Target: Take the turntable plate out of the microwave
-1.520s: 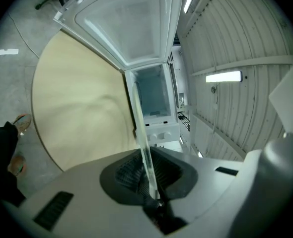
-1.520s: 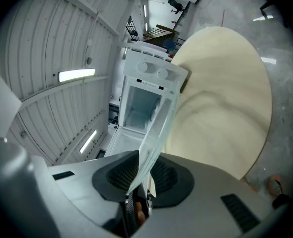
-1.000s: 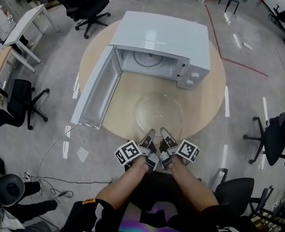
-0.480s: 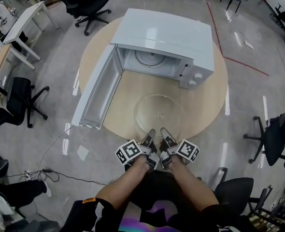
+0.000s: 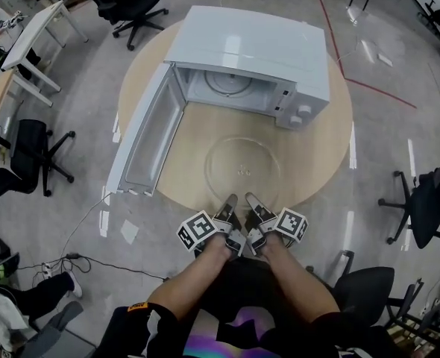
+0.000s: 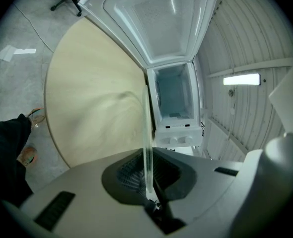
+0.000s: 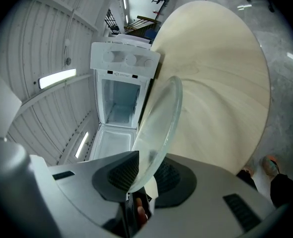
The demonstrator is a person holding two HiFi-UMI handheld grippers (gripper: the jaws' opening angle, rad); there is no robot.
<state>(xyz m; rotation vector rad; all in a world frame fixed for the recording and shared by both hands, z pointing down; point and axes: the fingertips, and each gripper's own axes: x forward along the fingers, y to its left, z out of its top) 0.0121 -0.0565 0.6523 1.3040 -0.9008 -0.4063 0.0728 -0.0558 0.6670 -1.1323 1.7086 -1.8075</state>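
head view, left claw point(image 5: 229, 201) closing (plate point(image 5: 244, 171) between)

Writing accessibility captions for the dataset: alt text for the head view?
The left gripper and right gripper clamp the near rim of a clear glass turntable plate over a round wooden table, in front of a white microwave with its door swung open. The left jaws have just closed further on the rim.

Black office chairs point(image 5: 134, 10) stand around the round wooden table point(image 5: 198, 144)
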